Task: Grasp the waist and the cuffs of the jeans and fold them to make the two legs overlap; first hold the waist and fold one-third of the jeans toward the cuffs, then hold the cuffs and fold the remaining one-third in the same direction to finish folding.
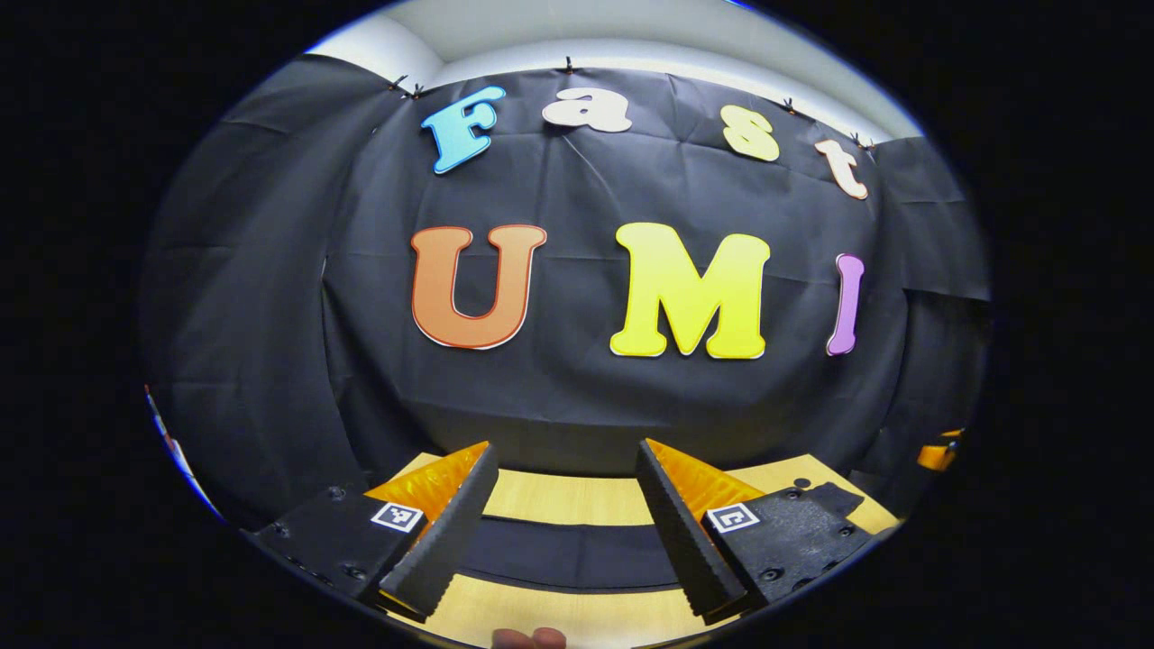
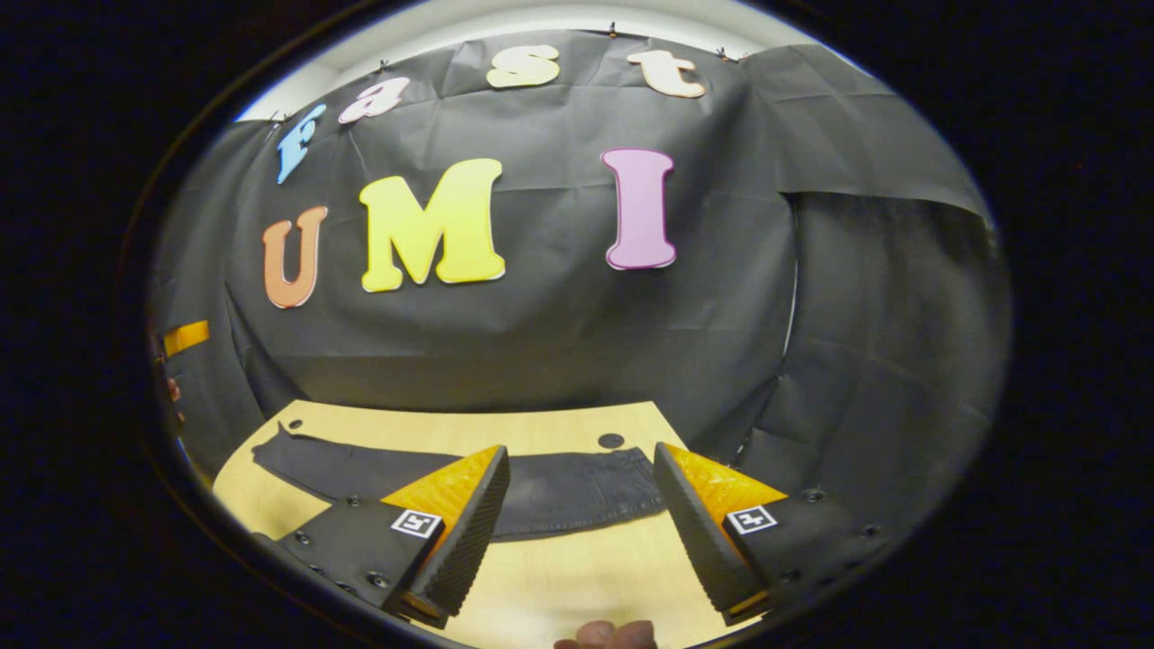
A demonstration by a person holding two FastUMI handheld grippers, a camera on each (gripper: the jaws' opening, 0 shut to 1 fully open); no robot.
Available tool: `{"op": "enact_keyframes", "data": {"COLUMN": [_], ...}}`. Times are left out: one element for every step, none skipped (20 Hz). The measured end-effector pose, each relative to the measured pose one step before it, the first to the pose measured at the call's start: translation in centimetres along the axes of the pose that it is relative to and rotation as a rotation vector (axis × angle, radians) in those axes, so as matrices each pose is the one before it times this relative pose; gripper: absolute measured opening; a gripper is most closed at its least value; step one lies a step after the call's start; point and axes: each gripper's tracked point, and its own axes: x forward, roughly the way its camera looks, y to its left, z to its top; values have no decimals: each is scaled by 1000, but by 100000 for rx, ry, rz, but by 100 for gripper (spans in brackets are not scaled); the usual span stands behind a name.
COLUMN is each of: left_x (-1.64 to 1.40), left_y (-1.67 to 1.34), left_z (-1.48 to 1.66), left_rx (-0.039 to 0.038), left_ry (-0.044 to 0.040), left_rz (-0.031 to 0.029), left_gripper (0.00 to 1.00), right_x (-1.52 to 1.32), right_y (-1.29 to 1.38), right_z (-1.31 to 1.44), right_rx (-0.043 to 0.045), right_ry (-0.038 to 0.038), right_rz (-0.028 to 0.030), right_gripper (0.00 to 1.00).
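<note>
Dark jeans point(image 2: 541, 491) lie flat in a long strip across the wooden table point(image 2: 577, 568). Their waist end point(image 2: 631, 482) is to the right and the legs run left to the cuffs point(image 2: 275, 451). My right gripper point(image 2: 581, 451) hovers open over the table's near side, its fingers framing the waist part without touching it. In the left gripper view a stretch of the jeans point(image 1: 568, 552) lies crosswise between the spread fingers. The left gripper point(image 1: 566, 448) is open, above the cloth, and holds nothing.
The table point(image 1: 559, 500) ends at the black cloth wall close behind the jeans. A small dark round hole point(image 2: 610, 441) sits in the tabletop just beyond the waist. Fingertips of a hand point(image 2: 613, 634) show at the bottom edge, and an orange piece point(image 2: 185, 338) at the far left.
</note>
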Motion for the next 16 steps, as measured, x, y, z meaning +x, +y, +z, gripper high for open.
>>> {"op": "enact_keyframes", "data": {"left_x": [-246,-34,-281,-69,-83,45,31,99,-6,135,-17,54,108,87,145,49], "left_y": [-543,-396,-447,-183,-118,-147,-178,-214,-237,120,170,-32,17,170,69,113], "left_z": [198,163,61,86,219,279,206,163,32,-165,-205,158,91,-261,-299,-279], "left_rx": [-1259,-367,148,703,862,202,-139,-302,-553,279,652,117,244,608,563,362], "left_ry": [188,-117,566,611,105,98,106,261,965,912,1293,370,34,1009,1291,1211], "left_rz": [182,588,173,782,430,350,711,809,838,965,1124,590,674,1428,1082,901], "left_gripper": [98,100,98,98,98,98,98,98,98,98,98,98,100,98,98,98], "right_x": [389,556,920,1147,1207,1293,1343,1767,1879,1759,1603,1817,1743,1714,1318,1329], "right_y": [-724,-827,-928,-842,-577,-638,-622,-556,-704,-742,-548,-199,-293,-186,-149,-459], "right_z": [-525,-751,-1067,-977,-1007,-902,-836,-736,-761,-637,-770,-536,-504,-311,-173,178], "right_rx": [1305,1267,2035,3050,3635,3410,3737,3436,3686,3813,2876,1504,272,1746,2463,1683], "right_ry": [519,1621,1751,2279,1917,2158,1863,1649,2192,2339,2489,2366,1624,1771,1201,609], "right_rz": [-2790,-2286,-1500,-1398,-1077,-1747,-1370,-1238,-1524,-900,-684,-716,-794,-1152,-794,-1803], "right_gripper": [98,99,99,94,94,99,94,99,99,94,94,99,99,99,99,100]}}
